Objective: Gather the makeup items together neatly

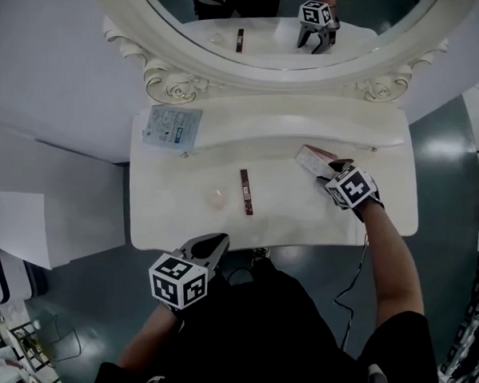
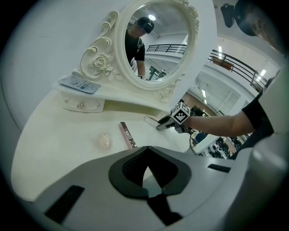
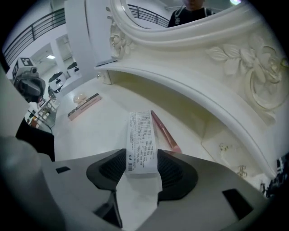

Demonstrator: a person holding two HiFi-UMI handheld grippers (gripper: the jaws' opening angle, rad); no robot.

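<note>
- White box [image 3: 141, 140], printed with fine text: lies flat on the desk [image 1: 166, 215] at the right, under the overhang of the raised shelf [image 1: 307, 122], long axis running near to far.
- Right tool [image 3: 141, 163]: clamped on the near end of the white box. Both pads meet its long sides, and the far end sticks out past the tips.
- Pink pencil [image 3: 165, 131]: slim, lying on the desk just right of the box and angled slightly away from it. I cannot tell whether the two touch.
- Slim dark bar [image 1: 246, 192]: flat on the desk near the middle, well left of the box, long axis near to far.
- Translucent lump [image 1: 217, 198]: small, pale and roundish, just left of the bar and apart from it.
- Flat packet [image 1: 172, 127]: pale blue print, lying on the left end of the raised shelf, away from the other items.
- Left tool [image 2: 147, 163]: jaws apart with nothing between them, and bare desk shows through the gap. It is held at the near edge of the desk, left of centre, pointing toward the bar and the lump.
- Mirror [image 1: 272, 20]: oval, in a cream frame with carved roses, standing at the far side behind the shelf. The right tool and the bar show in its glass.
</note>
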